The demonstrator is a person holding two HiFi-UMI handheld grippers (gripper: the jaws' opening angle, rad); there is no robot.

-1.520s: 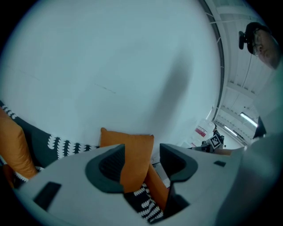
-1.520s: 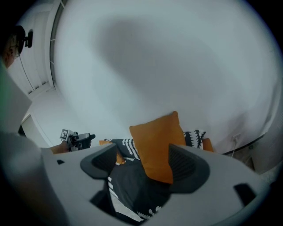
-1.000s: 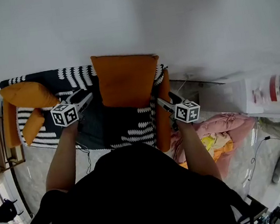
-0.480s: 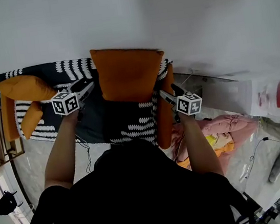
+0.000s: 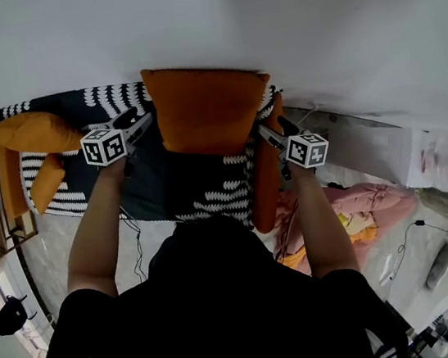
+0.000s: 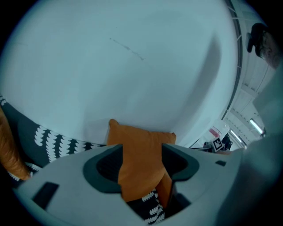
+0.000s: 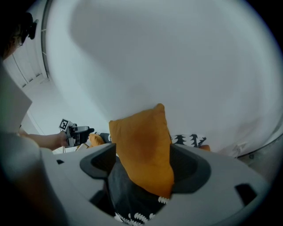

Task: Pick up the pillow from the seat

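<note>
The pillow (image 5: 209,118) looks soft, light and squashy; its side edges suit gripping best. The left tongs (image 5: 146,121) pinch its left edge, jaws opening; the right tongs (image 5: 265,132) clench its right edge.

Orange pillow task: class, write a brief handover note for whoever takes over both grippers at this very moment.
Left gripper: on the left edge of the large square orange fabric pillow; its jaws are opening, so this grip may be loosening.
Right gripper: closed on the pillow's right edge.
Pillow: upright between the grippers, above the black-and-white patterned seat; its lower corner looks clear of the seat.
Done: pillow gripped on both sides.
Left: probably firm up the left grip, then lift the pillow fully away.
</note>
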